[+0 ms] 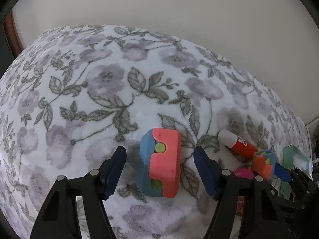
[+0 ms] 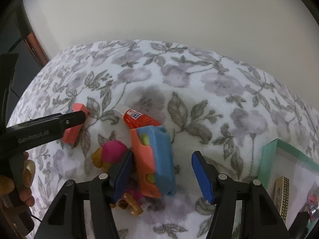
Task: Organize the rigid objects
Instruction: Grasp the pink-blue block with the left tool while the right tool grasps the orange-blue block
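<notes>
A floral blanket (image 1: 103, 91), white with grey-purple flowers, covers a soft surface that ends at a plain pale wall (image 1: 179, 10) behind.

In the left wrist view, the left gripper (image 1: 159, 169) points steeply down with its jaws spread on either side of a pink and blue block (image 1: 163, 163). Bare blanket shows between each blue pad and the block, so nothing is pinched. To the left and beyond the block the blanket lies wide and free up to its far edge.

In the right wrist view, the right gripper (image 2: 162, 171) hangs over a second orange and blue block (image 2: 155, 159), jaws spread. Its left pad lies against or just beside the block's orange side; contact is hard to judge. The right pad stands well apart from the blue side. A red glue stick (image 2: 137, 119) lies just behind this block, and a pink and gold toy figure (image 2: 113, 155) crowds its left side. Near the right edge sits a mint green box (image 2: 269, 155) holding a gold patterned item (image 2: 283, 195). Open blanket lies between block and box.
</notes>
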The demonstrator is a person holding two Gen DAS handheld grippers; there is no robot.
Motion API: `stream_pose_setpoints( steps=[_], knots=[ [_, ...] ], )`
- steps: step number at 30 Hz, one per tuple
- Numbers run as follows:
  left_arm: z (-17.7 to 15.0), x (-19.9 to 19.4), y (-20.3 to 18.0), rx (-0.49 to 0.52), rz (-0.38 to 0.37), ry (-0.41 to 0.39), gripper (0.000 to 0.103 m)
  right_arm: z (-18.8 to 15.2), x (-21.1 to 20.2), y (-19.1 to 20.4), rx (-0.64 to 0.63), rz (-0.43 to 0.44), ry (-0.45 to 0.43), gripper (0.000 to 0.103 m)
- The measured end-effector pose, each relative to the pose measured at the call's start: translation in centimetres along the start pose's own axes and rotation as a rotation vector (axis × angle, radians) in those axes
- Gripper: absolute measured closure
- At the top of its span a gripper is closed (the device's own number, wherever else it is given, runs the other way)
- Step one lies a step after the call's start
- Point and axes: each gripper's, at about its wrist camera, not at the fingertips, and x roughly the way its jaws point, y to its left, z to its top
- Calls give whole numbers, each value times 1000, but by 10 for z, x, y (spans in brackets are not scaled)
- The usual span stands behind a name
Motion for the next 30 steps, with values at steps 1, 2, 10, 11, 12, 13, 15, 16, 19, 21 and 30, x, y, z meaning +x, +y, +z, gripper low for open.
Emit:
stream_pose_setpoints(
  steps=[1, 2, 10, 11, 12, 13, 15, 16, 19, 21, 30],
  knots=[
    [0, 2, -1, 3, 3, 4, 32, 0, 2, 0, 2, -4, 1, 43],
    [-1, 5, -1, 3, 6, 10, 32, -1, 4, -1, 8, -7, 4, 44],
    [-2, 5, 1, 10, 66, -6, 54, -6, 13, -5, 11, -23, 11, 53],
    [-3, 4, 2, 6, 65, -7, 57, -7, 12, -5, 17, -22, 9, 55],
    [-4, 3, 3, 1, 71, -8, 59, -8, 12, -5, 20, -23, 6, 57],
    [-5, 2, 4, -5, 70, -5, 59, -9, 11, -5, 25, -26, 4, 60],
    [-8, 1, 3, -8, 74, -1, 59, -12, 9, -5, 31, -33, 6, 60],
    [-10, 0, 2, -8, 79, 3, 59, -13, 8, -4, 35, -37, 9, 60],
    [-15, -4, 0, -24, 85, 25, 59, -19, 6, 0, 37, -54, 11, 61],
    [-18, -8, 1, -59, 54, 36, 59, -23, 2, 3, 37, -52, 15, 61],
    [-21, -67, -17, -130, -4, -5, 59, -28, -53, -3, 120, 22, -72, 61]
  ],
)
